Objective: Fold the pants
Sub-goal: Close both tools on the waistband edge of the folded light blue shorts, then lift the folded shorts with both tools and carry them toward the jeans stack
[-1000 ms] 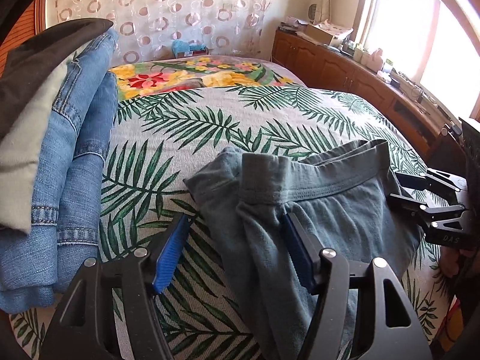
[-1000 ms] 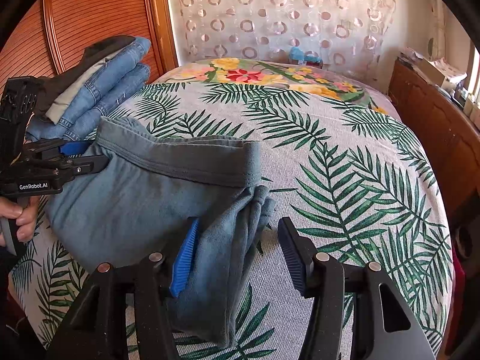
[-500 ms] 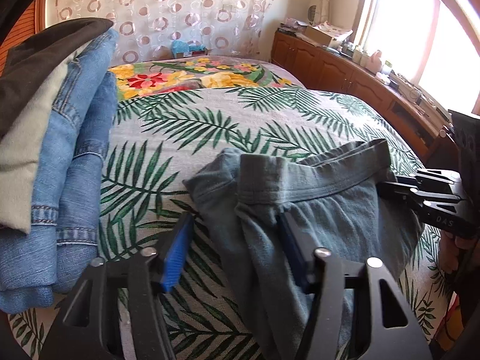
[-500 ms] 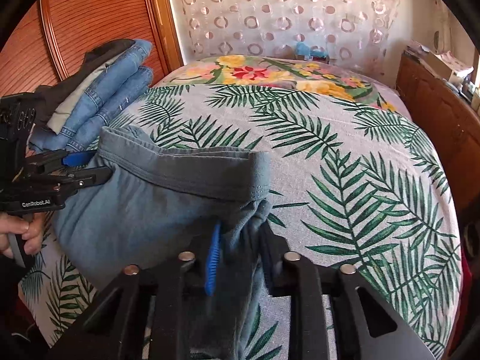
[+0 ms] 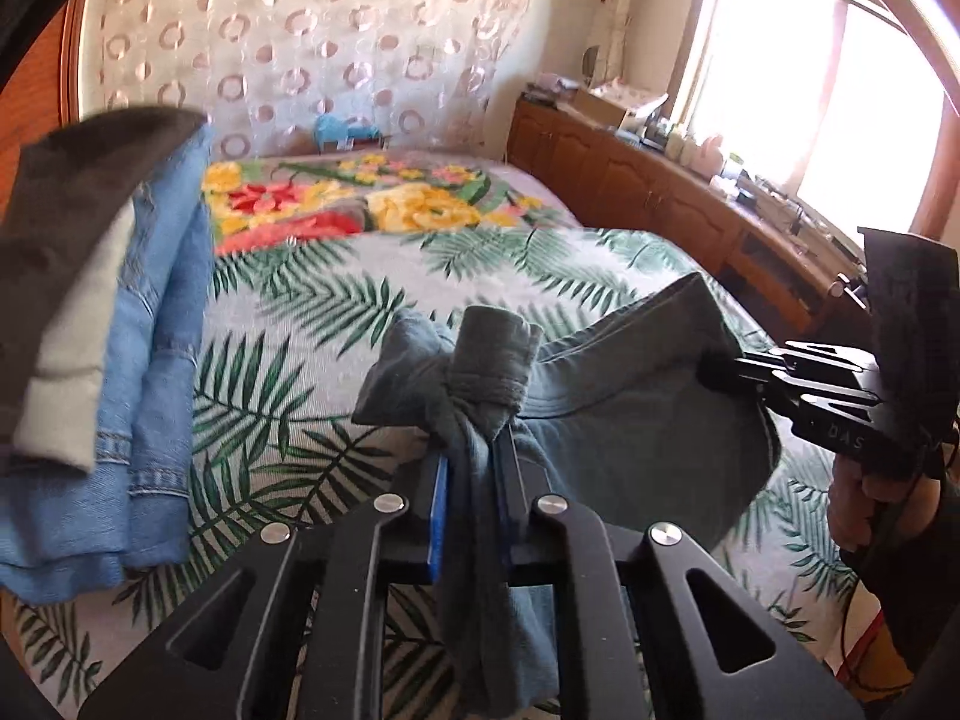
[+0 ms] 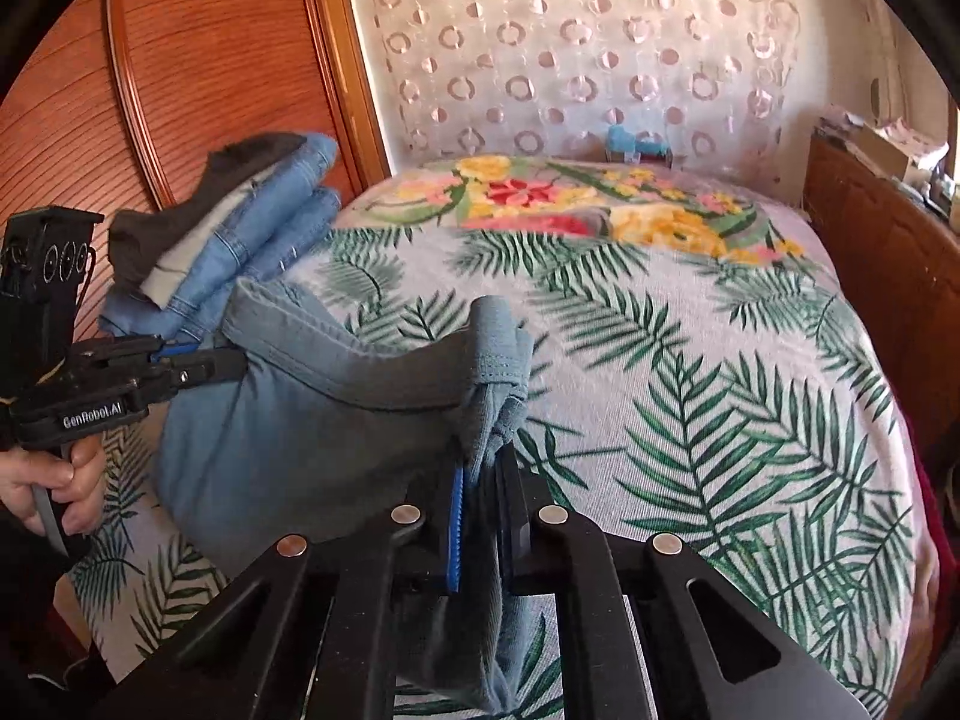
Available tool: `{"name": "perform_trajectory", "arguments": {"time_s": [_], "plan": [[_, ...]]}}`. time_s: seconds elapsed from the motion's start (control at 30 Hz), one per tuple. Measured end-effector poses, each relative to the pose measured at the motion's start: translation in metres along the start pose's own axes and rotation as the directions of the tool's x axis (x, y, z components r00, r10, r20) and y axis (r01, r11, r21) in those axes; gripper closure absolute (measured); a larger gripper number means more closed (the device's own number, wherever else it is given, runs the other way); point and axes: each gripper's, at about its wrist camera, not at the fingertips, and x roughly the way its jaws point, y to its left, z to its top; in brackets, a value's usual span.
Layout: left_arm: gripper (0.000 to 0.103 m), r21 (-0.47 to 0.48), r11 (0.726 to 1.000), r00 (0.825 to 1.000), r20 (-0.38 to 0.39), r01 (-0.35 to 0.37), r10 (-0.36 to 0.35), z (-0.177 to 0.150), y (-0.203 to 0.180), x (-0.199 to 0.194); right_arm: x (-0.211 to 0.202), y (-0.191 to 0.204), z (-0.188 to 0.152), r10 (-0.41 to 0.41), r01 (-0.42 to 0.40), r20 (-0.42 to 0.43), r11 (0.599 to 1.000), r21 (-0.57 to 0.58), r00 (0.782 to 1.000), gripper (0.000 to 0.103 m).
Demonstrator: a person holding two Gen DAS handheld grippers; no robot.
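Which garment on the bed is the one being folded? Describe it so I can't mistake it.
On the palm-leaf bedspread, near its front edge, hang the grey-blue pants, bunched in the left gripper and right gripper. Unlike the stacked denim jeans beside them, they are plain and soft.

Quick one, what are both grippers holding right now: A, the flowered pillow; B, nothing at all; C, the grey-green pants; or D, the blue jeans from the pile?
C: the left gripper and the right gripper are each shut on a bunched end of the pants, whose cloth hangs between them above the bed; the jeans lie untouched in the pile.
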Motion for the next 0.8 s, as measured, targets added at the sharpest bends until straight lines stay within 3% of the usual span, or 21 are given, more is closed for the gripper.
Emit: {"name": "perform_trajectory", "arguments": {"time_s": [0.43, 0.8], "plan": [[0.09, 0.041, 0.997, 0.989, 0.136, -0.061, 0.054, 0.026, -0.002, -0.056, -0.042, 0.02, 0.028, 0.007, 0.003, 0.121, 0.996, -0.085, 0.993, 0.095], [0.09, 0.002, 0.993, 0.974, 0.191, -0.122, 0.119, 0.035, 0.027, -0.078, -0.024, 0.036, 0.063, 0.053, -0.026, 0.154, 0.984, -0.174, 0.987, 0.095]]}}
